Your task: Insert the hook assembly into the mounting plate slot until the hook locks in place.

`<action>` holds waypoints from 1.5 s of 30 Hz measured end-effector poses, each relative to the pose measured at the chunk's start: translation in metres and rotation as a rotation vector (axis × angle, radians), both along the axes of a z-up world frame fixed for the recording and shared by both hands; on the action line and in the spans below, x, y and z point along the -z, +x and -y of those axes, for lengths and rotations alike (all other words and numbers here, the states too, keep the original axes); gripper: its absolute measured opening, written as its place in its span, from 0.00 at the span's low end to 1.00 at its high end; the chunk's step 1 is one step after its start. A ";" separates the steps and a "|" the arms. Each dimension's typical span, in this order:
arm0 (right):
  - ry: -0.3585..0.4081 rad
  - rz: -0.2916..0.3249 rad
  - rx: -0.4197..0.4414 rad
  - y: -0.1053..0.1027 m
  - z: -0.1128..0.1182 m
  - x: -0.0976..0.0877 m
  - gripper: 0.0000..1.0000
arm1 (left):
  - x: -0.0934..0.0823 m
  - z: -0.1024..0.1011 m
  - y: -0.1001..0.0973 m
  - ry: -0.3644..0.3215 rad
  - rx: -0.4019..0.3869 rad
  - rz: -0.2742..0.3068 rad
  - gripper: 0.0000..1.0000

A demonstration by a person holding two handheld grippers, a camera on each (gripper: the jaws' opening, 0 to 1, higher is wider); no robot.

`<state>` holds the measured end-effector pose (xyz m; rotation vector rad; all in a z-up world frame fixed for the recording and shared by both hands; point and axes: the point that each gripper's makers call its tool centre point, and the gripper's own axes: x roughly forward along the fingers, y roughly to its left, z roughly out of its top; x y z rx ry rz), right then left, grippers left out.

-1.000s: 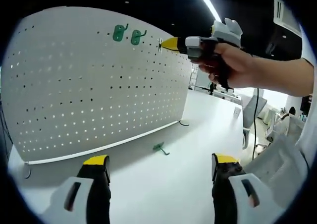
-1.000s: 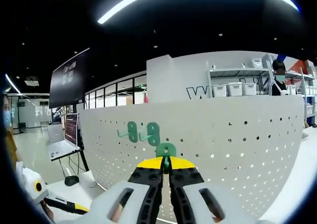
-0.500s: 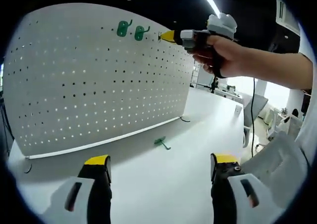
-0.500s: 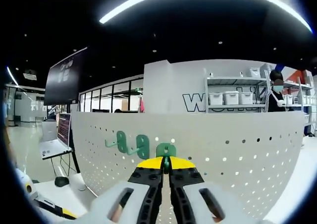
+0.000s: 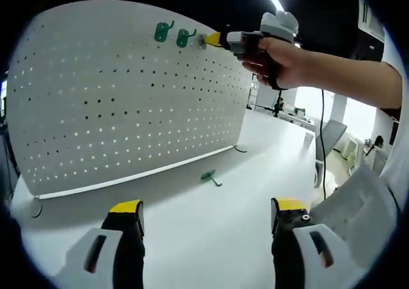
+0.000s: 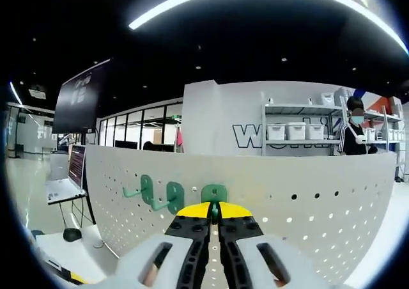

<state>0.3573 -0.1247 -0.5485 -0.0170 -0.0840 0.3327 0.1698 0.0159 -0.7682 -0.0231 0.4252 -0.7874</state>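
A white pegboard (image 5: 121, 91) stands upright on the table, and two green hooks (image 5: 172, 34) hang side by side near its top edge. My right gripper (image 5: 214, 39), held in a hand, is shut on a third green hook (image 6: 214, 194) whose plate presses flat against the pegboard's (image 6: 307, 212) top row, just right of the two mounted hooks (image 6: 160, 193). One more green hook (image 5: 209, 176) lies loose on the table in front of the board. My left gripper (image 5: 203, 213) hangs open over the table, its jaws wide apart.
The white table (image 5: 211, 238) stretches out in front of the board and off to the right. A person's arm (image 5: 345, 78) reaches in from the right. Behind the board are shelves with white bins (image 6: 300, 130) and a laptop (image 6: 61, 187).
My right gripper has moved closer to the board's top row, bringing the held hook against it beside the two mounted ones. The left gripper stays open and low.
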 end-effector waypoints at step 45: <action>0.065 -0.018 0.243 0.009 0.000 0.005 0.02 | -0.002 -0.018 0.000 -0.030 -0.049 -0.003 0.81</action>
